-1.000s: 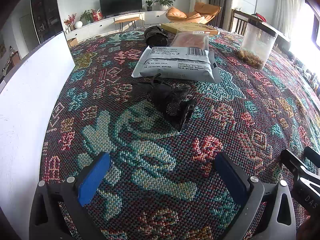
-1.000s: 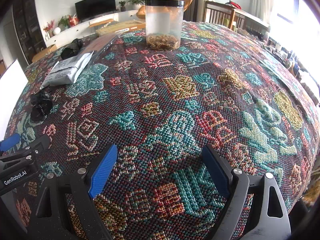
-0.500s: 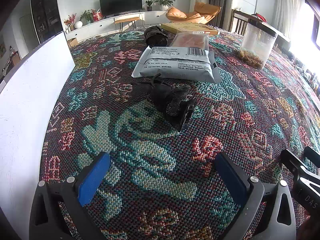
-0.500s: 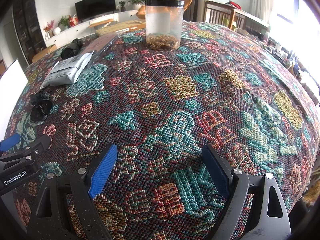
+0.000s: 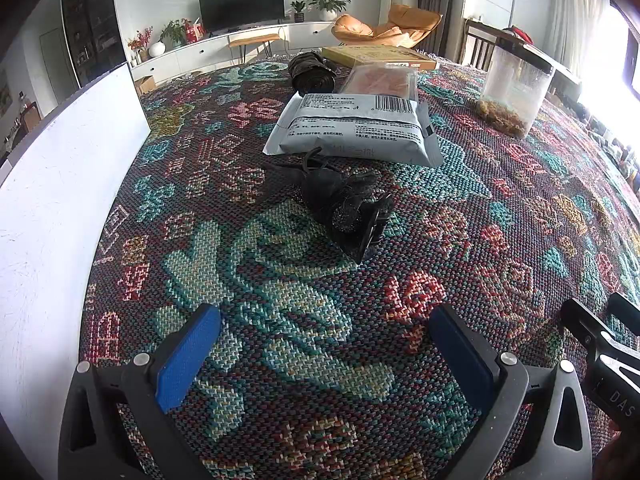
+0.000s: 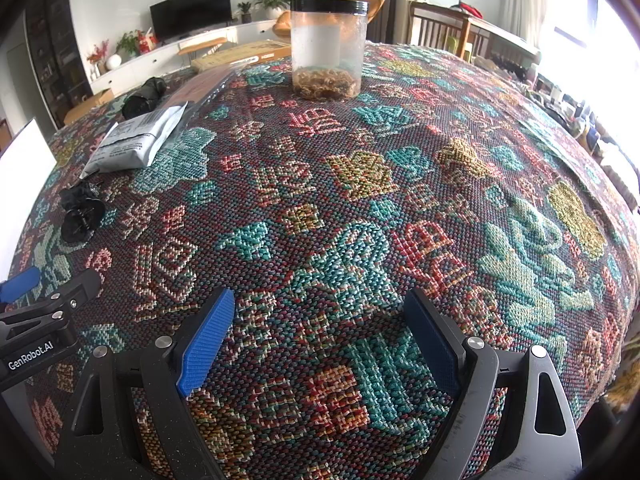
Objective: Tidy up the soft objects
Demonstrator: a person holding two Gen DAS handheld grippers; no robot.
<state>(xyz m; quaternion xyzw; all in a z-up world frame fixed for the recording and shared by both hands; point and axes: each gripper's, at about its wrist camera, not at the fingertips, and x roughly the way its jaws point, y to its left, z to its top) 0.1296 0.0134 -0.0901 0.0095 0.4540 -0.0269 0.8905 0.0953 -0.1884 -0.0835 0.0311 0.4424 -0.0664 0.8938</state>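
1. The left gripper (image 5: 325, 338) has its jaws spread wide. Nothing is between the two blue pads (image 5: 187, 360), and they touch only air above the woven tablecloth (image 5: 280, 320).
2. The right gripper (image 6: 322, 330) is also released, with the jaws wide apart and nothing between them. It hangs over a bare part of the same cloth.
3. The nearest soft object is a crumpled black bundle (image 5: 340, 204), perhaps a thin bag or net. It lies on the cloth ahead of the left gripper, apart from the pads. From the right wrist view it sits far to the left (image 6: 82, 210).
4. Just behind it lies a grey sealed pouch (image 5: 354, 130) with printed text and a barcode, flat on the cloth.
5. A clear packet with pinkish content (image 5: 382, 80) rests behind the pouch, and the two seem to overlap at the edge.
6. A black roll (image 5: 312, 72) lies beside that packet, near the far edge of the table.
7. A clear plastic jar (image 6: 328, 46) with a black lid stands upright, well apart from the pouches, with brown crumbly matter at its bottom.
8. A white board (image 5: 60, 200) stands along the left side of the table.
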